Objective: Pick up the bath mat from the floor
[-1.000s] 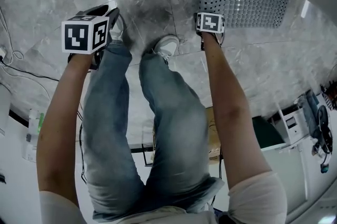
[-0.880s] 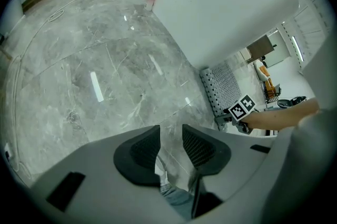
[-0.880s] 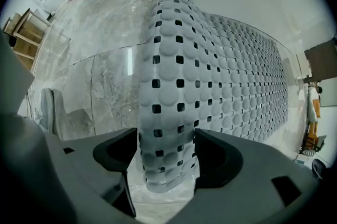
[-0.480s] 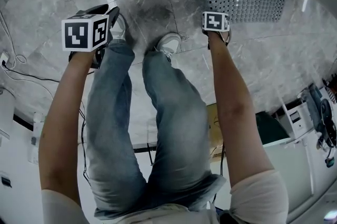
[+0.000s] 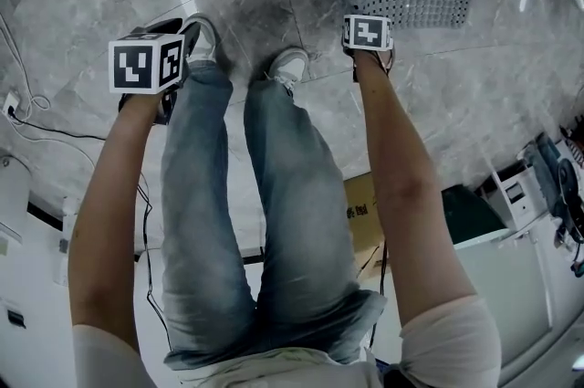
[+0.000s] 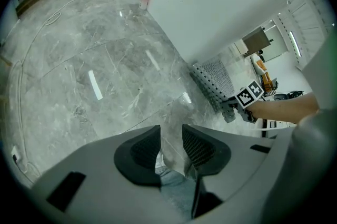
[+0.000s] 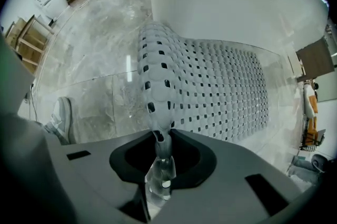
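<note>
- The right gripper was pressed together on the near edge of the bath mat. Its jaws had just been closing, and the mat's translucent rim was pinched between them.
- From that pinch a ridge of the mat was drawn up off the grey floor. The rest of the perforated mat was laid flat along the foot of a white wall.
- The left gripper was held with its jaws a narrow gap apart. Nothing was gripped, and only floor and jeans were seen through the gap.
- Both bare forearms were stretched downward from a bent-over stance.
- The right gripper was pointed straight down at the mat's corner.
- The left gripper was pointed steeply down, well apart from the mat and just beside a white shoe.
</note>
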### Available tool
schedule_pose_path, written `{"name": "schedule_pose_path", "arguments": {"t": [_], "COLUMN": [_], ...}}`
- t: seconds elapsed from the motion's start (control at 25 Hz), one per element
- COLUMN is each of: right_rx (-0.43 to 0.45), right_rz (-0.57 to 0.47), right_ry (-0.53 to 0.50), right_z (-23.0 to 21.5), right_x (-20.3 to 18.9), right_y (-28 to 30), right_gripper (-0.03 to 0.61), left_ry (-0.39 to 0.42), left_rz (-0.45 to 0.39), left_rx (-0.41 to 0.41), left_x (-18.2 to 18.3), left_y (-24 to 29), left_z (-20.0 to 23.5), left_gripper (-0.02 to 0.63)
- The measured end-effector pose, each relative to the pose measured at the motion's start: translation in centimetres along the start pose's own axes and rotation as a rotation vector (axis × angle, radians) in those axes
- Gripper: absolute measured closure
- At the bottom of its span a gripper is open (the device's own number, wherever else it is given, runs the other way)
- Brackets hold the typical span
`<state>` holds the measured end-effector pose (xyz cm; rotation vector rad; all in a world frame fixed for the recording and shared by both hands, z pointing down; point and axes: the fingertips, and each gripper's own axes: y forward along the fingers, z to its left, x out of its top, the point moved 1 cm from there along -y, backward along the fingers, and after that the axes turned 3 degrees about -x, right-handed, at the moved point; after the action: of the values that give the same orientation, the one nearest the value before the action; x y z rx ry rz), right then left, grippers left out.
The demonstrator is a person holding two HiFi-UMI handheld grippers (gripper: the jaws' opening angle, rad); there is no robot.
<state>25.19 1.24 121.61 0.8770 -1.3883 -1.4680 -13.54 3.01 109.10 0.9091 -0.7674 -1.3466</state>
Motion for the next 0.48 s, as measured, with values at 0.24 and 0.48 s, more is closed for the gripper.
{"name": "schedule_pose_path", "arguments": {"t": [0.24,0.48], "right_rx": [0.055,0.078], "right_rz": [-0.018,-0.040], "right_ry": [0.068,0.087], "right_z": [1.4,2.2], "right_x": [0.0,0.0], "right_y": [-3.7,-8.3], "right_gripper": [0.507,0.514], "left_ry": [0.011,0.012], "left_rz": [0.015,0.014], "left_rx": [0.005,0.019], "left_x": [-1.0,-1.8], "left_y": [-2.6,-6.2], "left_z": [-1.4,-3.1], "left_gripper": [0.474,0.474]}}
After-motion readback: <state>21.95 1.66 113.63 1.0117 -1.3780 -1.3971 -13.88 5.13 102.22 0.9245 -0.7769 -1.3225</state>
